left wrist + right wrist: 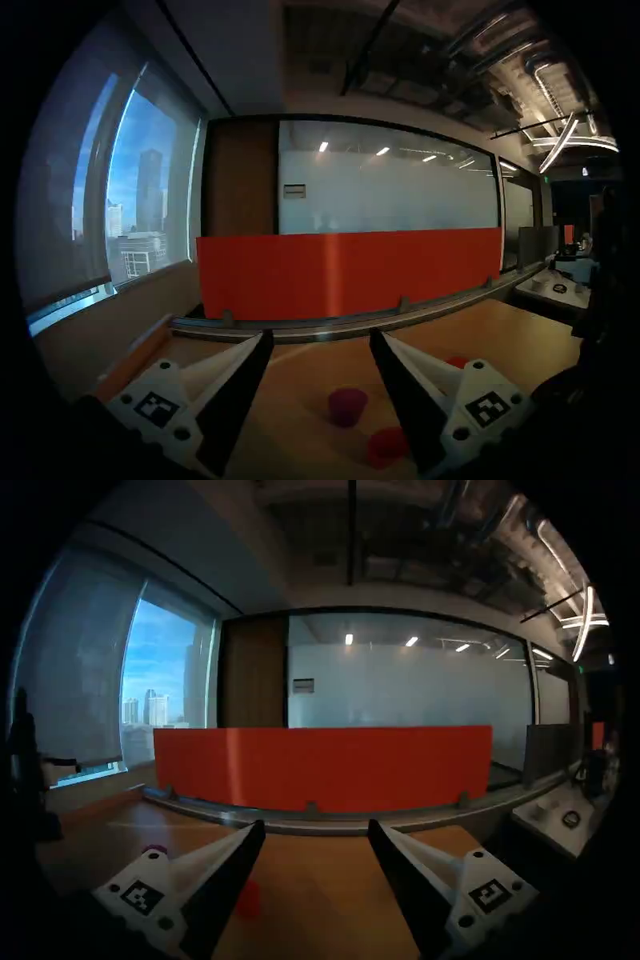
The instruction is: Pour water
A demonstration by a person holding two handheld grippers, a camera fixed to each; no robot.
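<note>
Knock risk: tipping the purple cup or the red cup on a fast descent of the left claw; cups close together, little room for a finger between them.
Wrong-pick risk: water-bearing cup not identifiable; dim light, no waterline visible; grabbing an empty one would leave nothing to pour.
Spill risk: likely from pinching a filled cup off-centre or tilting it on the lift; small, light-looking cups, probably quick to slide on smooth wood.
Clash risk: both claws heading for the same tight cluster, with a bump as the likely result.
Left claw: spread wide, nothing between the fingers, hovering above the surface.
Right claw: likewise wide apart, holding nothing.
Purple cup: small, round, upright with mouth up; at 6 o'clock in the left gripper view, framed between the two fingers and apart from both.
Red cup: squat, apparently upright, just beside the purple one at its 4 o'clock; partly hidden by the finger on that side.
Red patch: peeking over that same finger at 4 o'clock; too little showing to name.
Small red shape: at 7 o'clock in the right gripper view, just beside a finger; probably a cup, too blurred to tell.
Backdrop: orange partition along the far edge at 12 o'clock; window at 9 o'clock.
</note>
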